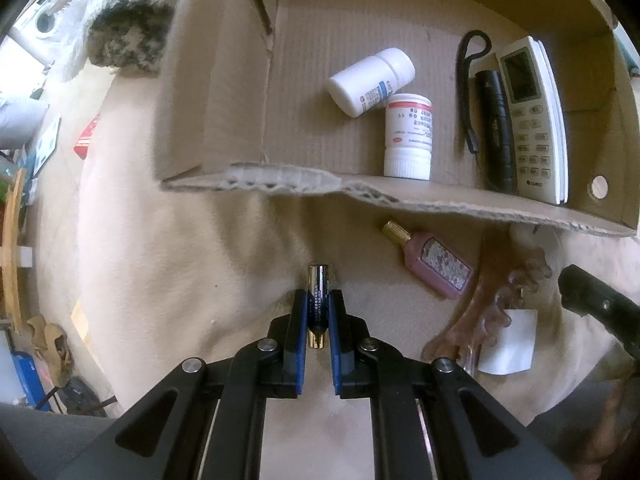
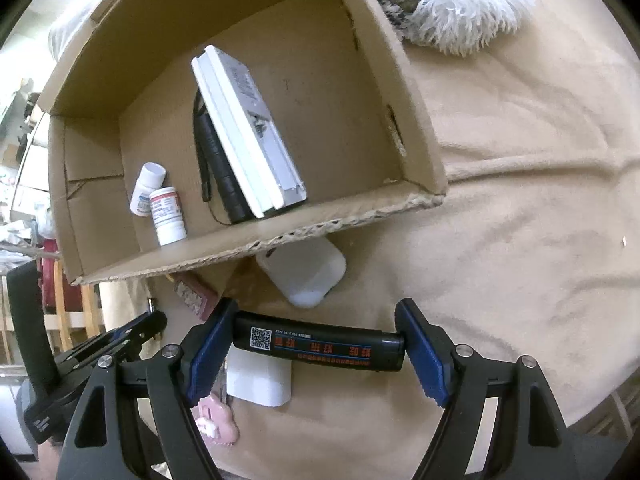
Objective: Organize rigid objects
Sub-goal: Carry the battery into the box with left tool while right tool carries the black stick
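Left gripper (image 1: 318, 312) is pinching a battery (image 1: 318, 300) low in the frame's center, just above the beige blanket (image 1: 160, 260). Right gripper (image 2: 316, 344) is clamped on a black stick (image 2: 320, 345) end to end, at lower center. The box (image 1: 400, 194) up top holds two bottles (image 1: 408, 136), a flashlight (image 1: 498, 132) and a remote (image 1: 534, 120).

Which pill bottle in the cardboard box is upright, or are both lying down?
Both lie on their sides on the box floor: the blue-label bottle and the red-label bottle, whose cap faces the near wall.
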